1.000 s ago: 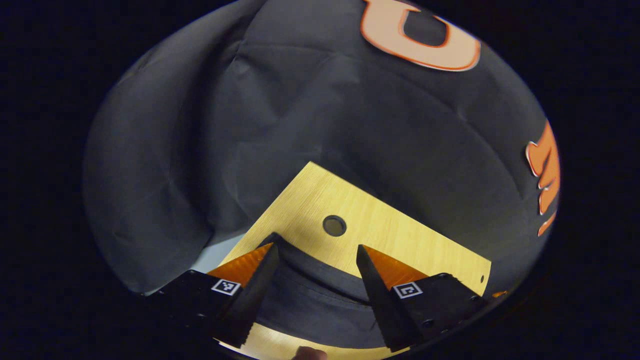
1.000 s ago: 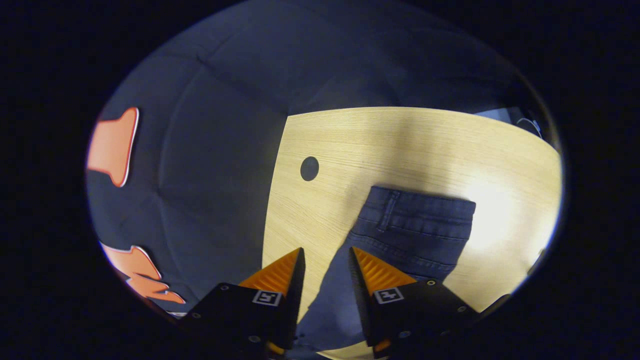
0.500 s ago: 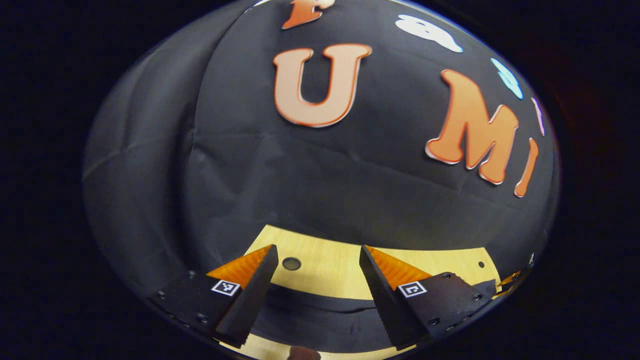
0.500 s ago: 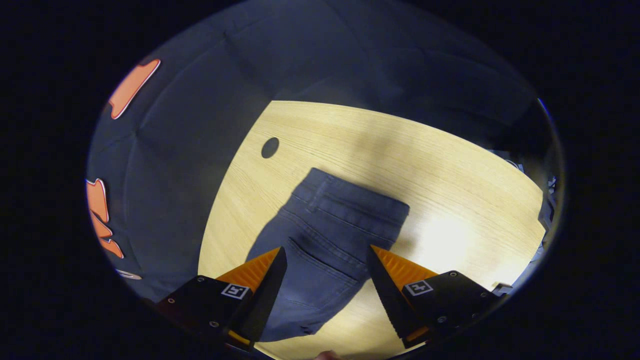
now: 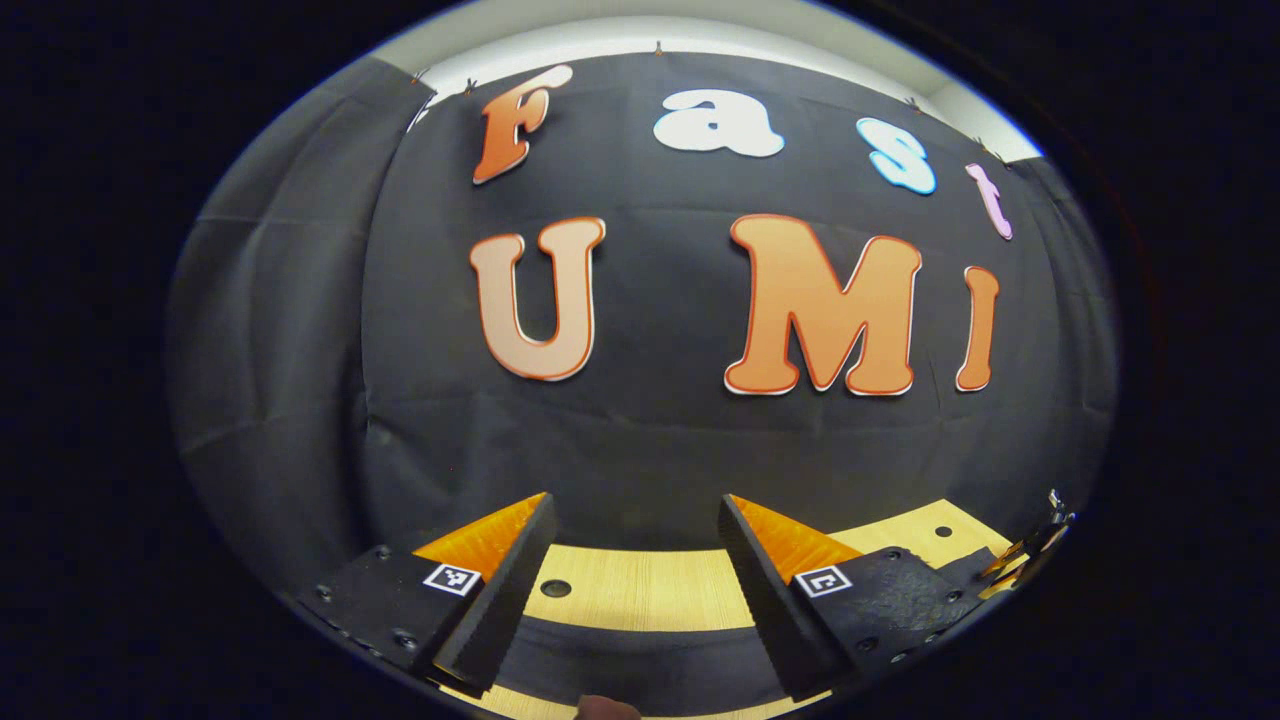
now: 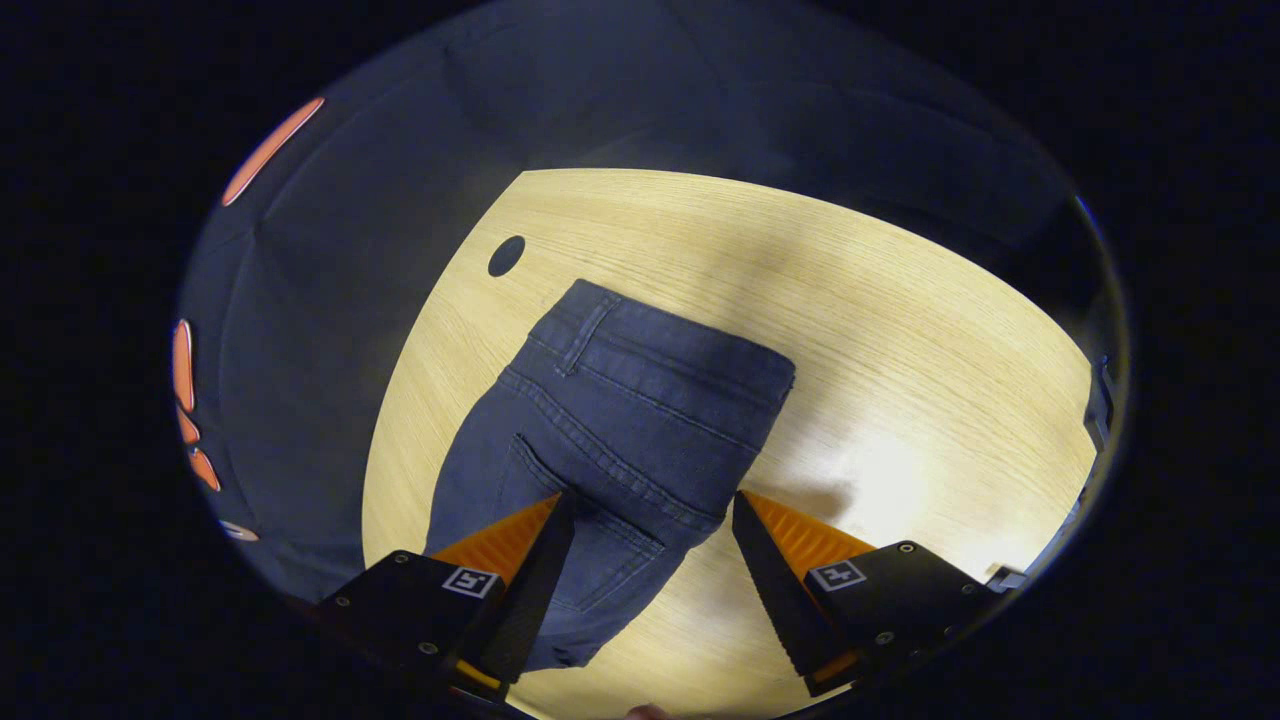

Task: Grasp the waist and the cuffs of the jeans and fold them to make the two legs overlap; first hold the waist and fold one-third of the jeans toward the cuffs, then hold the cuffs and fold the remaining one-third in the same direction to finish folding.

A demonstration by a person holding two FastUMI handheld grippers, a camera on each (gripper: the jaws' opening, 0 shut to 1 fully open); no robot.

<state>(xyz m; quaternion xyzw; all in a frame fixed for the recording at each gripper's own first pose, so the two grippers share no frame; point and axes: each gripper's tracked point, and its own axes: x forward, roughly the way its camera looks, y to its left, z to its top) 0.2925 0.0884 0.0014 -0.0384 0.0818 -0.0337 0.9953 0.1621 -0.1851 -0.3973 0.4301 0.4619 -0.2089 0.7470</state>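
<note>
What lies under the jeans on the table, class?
The jeans lie flat on a light wooden table, which shows bare around them, with a round hole beyond the waist. Whatever sits directly beneath the fabric is covered.

Left gripper view: camera rides low, looks nearly level over the far strip of the counter (image 5: 650, 588) straight at the booth's cloth wall (image 5: 640, 440), with a pale band of ceiling along the top; its own left claw (image 5: 635, 512) frames the bottom, fingers spread. Right gripper view: camera sits higher, tilts steeply down onto the counter (image 6: 900, 330) from close above, jeans (image 6: 620, 420) lying under and ahead of the right claw (image 6: 650, 505), waistband at the far end. Shared ground: wooden counter top, its round dark hole (image 5: 556, 588) (image 6: 506, 256), and the cloth wall behind.
</note>
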